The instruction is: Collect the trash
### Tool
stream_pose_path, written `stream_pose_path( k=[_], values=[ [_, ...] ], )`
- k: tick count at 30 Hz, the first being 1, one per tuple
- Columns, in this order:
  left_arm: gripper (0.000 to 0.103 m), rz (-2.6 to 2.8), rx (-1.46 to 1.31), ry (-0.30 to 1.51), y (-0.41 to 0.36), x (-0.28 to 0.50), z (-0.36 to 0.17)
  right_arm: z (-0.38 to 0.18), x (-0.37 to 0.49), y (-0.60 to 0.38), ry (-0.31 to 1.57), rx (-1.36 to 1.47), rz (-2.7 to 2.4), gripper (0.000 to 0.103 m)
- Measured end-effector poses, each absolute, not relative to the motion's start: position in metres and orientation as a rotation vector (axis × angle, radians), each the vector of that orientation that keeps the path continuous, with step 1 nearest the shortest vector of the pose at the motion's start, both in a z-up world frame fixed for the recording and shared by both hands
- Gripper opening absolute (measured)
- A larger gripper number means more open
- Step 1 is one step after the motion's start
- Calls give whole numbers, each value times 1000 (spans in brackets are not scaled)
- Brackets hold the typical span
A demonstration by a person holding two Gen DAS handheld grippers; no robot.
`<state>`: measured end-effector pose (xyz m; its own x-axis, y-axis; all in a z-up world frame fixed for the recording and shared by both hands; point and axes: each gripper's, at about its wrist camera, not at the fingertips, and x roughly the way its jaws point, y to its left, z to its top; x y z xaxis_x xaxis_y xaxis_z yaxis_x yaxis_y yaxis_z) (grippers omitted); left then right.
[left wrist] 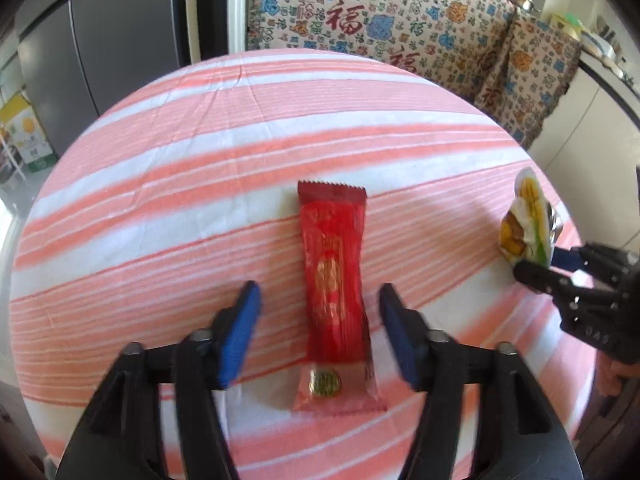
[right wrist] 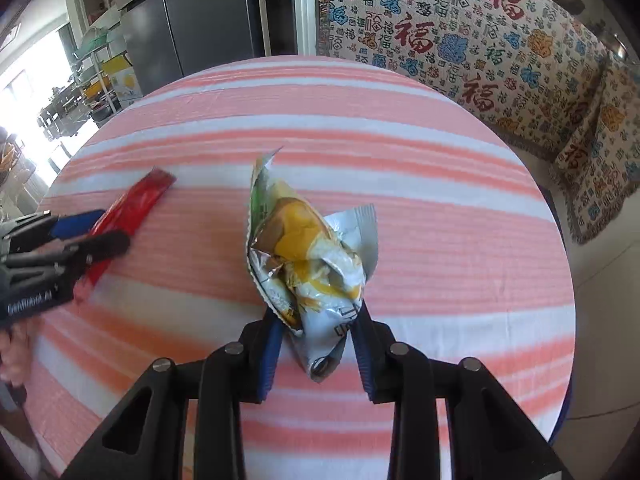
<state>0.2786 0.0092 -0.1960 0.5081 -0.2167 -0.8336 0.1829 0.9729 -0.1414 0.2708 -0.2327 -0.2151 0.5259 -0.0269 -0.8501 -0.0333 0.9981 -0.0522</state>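
Round bench (left wrist: 160, 168) under a pink-and-white striped cloth, carrying 2 pieces of trash. Long red foil snack wrapper (left wrist: 334, 280) with gold print and a serrated far end, lying flat near the middle of the bench, lengthwise from near to far. Left gripper (left wrist: 320, 320) poised over its near half, blue-padded fingers (left wrist: 240, 332) on either side of it, jaws released and spread wide, pads clear of the foil on both sides, wrapper between them but not gripped. To the right, well apart from the red wrapper, a crumpled white, yellow and green snack bag (right wrist: 308, 264) with a silver lining, standing up off the cloth. Right gripper (right wrist: 316, 340) clenched on the near lower end of that bag, both blue pads pressed into the crinkled foil, torn upper edge rising toward the far side. Same grip visible at the right edge of the left wrist view, the bag (left wrist: 528, 220) upright in the black-and-blue jaws of the right gripper (left wrist: 540, 266). In the right wrist view, red wrapper (right wrist: 128, 216) at the left, slanting across the stripes, with the left gripper (right wrist: 96, 232) straddling it. Behind the bench, a cream cloth (right wrist: 480, 40) printed with red and blue characters draped over furniture at the far right, and a dark grey refrigerator (right wrist: 192, 20) at the far left.
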Motion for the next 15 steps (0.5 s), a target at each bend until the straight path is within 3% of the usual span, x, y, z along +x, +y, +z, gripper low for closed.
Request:
stream_pose_path(
  k=[2,3,4,8,15],
  values=[
    [87,-259,-76,1011,19,274,-194,-217,255,-238,1004,-61,-16,45],
    [87,-265,-92,1005,26,272,-192,-217,251,-241,1001,-65,-15,55],
    [87,-266,-108,995,32,271,-189,-217,248,-243,1001,-65,-15,57],
    [94,-285,-156,967,39,271,-183,-205,240,-249,990,-62,9,57],
    [92,-297,-3,992,0,281,-196,-180,244,-233,979,-188,83,58]
  ],
)
